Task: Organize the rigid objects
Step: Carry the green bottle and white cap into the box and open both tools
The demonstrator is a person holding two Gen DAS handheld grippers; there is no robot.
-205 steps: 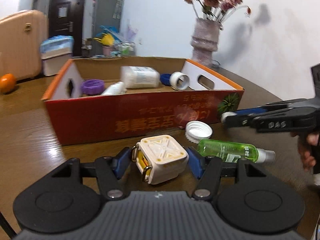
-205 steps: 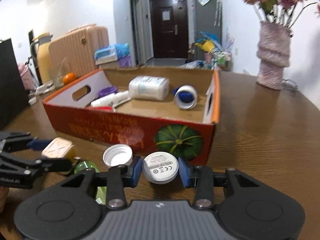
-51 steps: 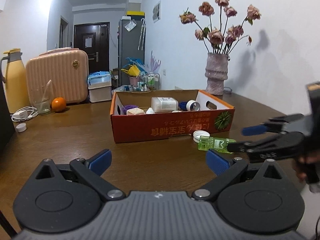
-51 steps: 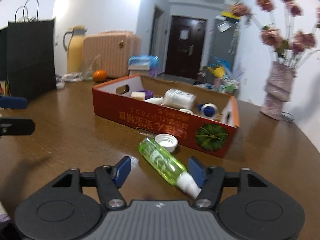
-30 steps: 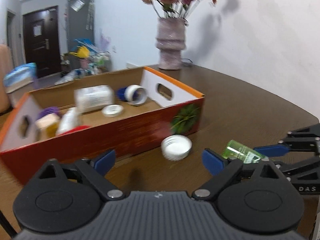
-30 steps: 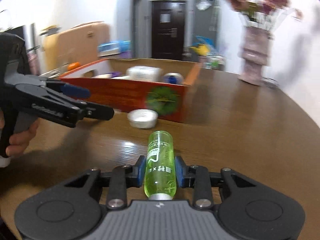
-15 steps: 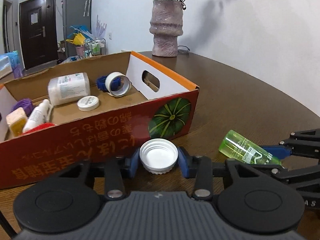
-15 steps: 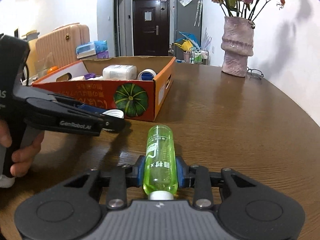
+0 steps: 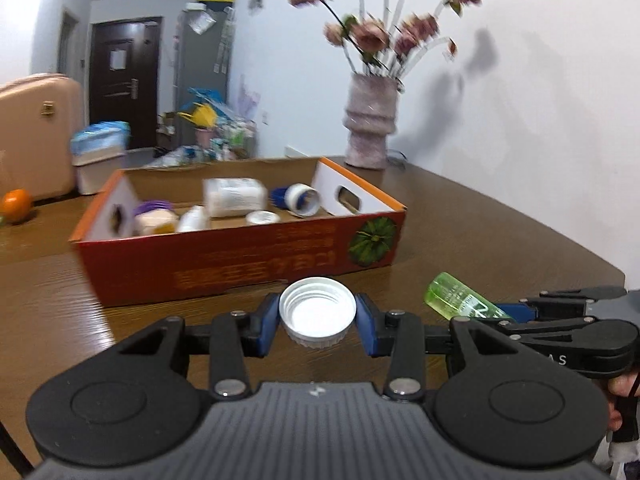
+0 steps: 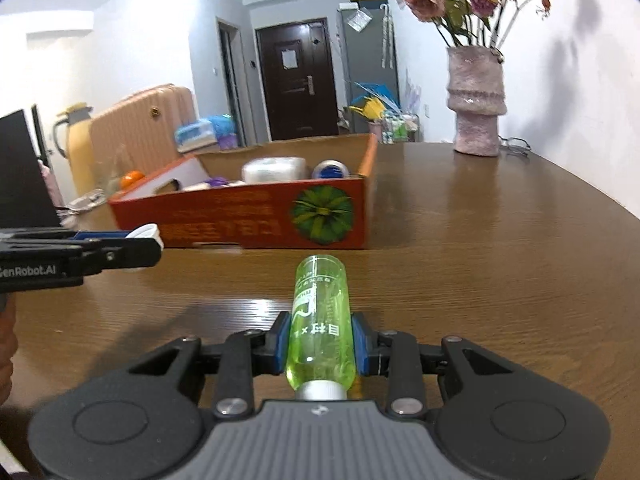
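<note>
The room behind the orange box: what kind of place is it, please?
Most likely a lived-in home, around a dining table. A vase of dried flowers stands on it, a pink suitcase sits behind the cardboard box, and a dark entrance door closes the hallway.

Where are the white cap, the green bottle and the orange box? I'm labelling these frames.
white cap (image 9: 317, 312), left wrist view, its open inside.
green bottle (image 10: 321, 320), right wrist view, its printed body.
orange box (image 9: 248, 262), left wrist view, its printed front wall.
</note>
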